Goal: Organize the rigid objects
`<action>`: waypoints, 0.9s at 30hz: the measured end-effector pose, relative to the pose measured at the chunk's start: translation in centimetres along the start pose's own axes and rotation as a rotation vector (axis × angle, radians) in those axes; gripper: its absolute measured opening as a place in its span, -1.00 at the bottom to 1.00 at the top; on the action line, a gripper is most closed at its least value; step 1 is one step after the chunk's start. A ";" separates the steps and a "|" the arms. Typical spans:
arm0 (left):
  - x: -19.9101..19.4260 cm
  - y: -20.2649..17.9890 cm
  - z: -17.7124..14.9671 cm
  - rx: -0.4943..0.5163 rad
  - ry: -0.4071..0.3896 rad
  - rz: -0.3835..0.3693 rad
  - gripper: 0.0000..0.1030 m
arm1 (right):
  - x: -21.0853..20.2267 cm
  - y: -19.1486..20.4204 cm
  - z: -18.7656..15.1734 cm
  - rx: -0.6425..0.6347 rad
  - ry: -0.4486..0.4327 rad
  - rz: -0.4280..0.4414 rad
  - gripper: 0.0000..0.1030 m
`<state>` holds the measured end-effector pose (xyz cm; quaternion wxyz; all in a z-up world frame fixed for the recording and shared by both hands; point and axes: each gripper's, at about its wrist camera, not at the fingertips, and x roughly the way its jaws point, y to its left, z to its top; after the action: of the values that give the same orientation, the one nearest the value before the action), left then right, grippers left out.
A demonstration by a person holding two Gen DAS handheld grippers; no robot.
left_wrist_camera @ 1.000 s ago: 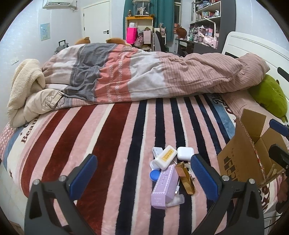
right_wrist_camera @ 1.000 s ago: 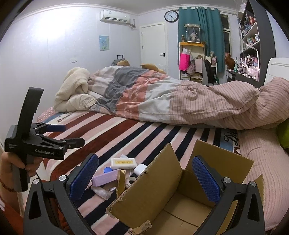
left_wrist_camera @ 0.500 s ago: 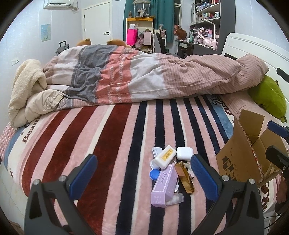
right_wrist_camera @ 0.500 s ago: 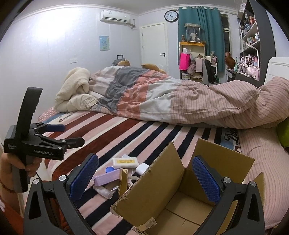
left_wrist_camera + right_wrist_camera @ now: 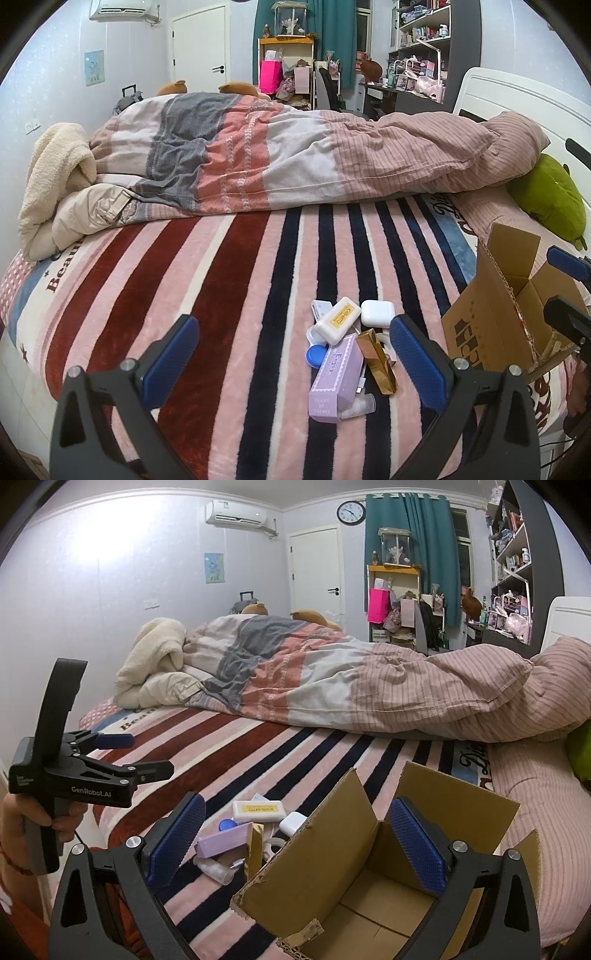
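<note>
A pile of small items lies on the striped blanket: a purple box, a gold box, a white bar with a yellow label, a white earbud case, a blue cap and a small clear bottle. My left gripper hovers open just in front of the pile, holding nothing. An open cardboard box stands to the right of the pile. My right gripper is open and empty above the box's near left flap. The right wrist view also shows the purple box and the left gripper.
A bunched quilt and a cream fleece cover the far half of the bed. A green plush lies by the white headboard at right. A hand grips the left tool's handle. Shelves and a door stand behind the bed.
Both views have shifted only slightly; the pile and the cardboard box sit a little differently in frame. Nothing was grasped or let go, and both grippers stay open.
</note>
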<state>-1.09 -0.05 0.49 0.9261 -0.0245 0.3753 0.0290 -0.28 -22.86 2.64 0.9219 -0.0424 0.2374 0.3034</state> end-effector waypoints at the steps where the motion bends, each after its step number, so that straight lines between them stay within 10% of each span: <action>1: 0.0 0.0 0.0 -0.001 0.002 -0.001 0.99 | -0.1 0.1 0.0 -0.002 0.002 0.003 0.95; 27: 0.1 2.9 0.1 -0.002 -0.057 -0.073 0.99 | 0.1 2.1 0.9 -0.045 0.021 -0.004 0.67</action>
<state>-1.15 2.83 0.36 0.9369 -0.0385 0.3475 -0.0039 -1.08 -20.85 3.48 0.9187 -0.0666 0.2403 0.3063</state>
